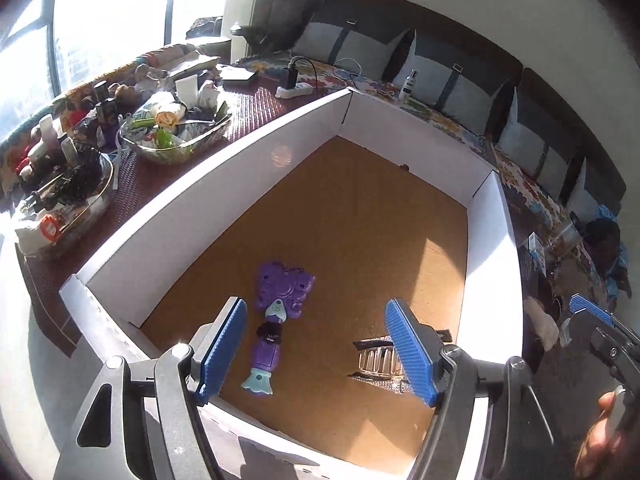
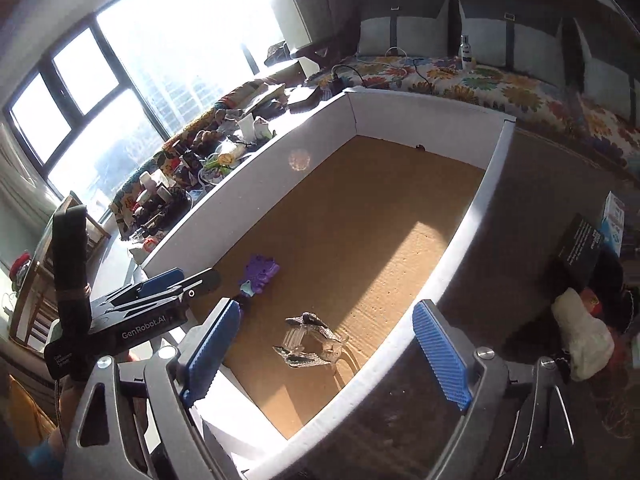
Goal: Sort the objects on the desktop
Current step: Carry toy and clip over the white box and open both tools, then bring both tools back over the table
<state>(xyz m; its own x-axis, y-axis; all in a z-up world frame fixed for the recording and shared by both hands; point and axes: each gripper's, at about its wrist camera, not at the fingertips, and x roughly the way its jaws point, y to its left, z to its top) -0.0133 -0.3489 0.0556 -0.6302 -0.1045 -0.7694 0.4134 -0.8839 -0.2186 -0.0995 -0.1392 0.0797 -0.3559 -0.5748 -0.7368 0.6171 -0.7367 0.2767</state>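
A large white-walled box (image 1: 208,184) with a brown cardboard floor fills both views. A purple butterfly-shaped toy (image 1: 282,288) with a teal tail end lies on that floor near the front left. To its right lies a clear glittery hair claw clip (image 2: 310,340). My left gripper (image 1: 316,348) hangs open above the box's near edge, with the toy on the floor below between its blue pads (image 1: 222,344). My right gripper (image 2: 326,354) is open too, over the near right wall, with the clip below it. Neither holds anything.
Left of the box, glass dishes (image 1: 176,136) and a tray of bottles and clutter (image 1: 64,184) crowd the table. Behind are a power strip (image 1: 294,90), a floral cover with a bottle (image 2: 465,52) and pillows. Right of the box lie a black carton (image 2: 580,244) and a white cloth bundle (image 2: 584,336).
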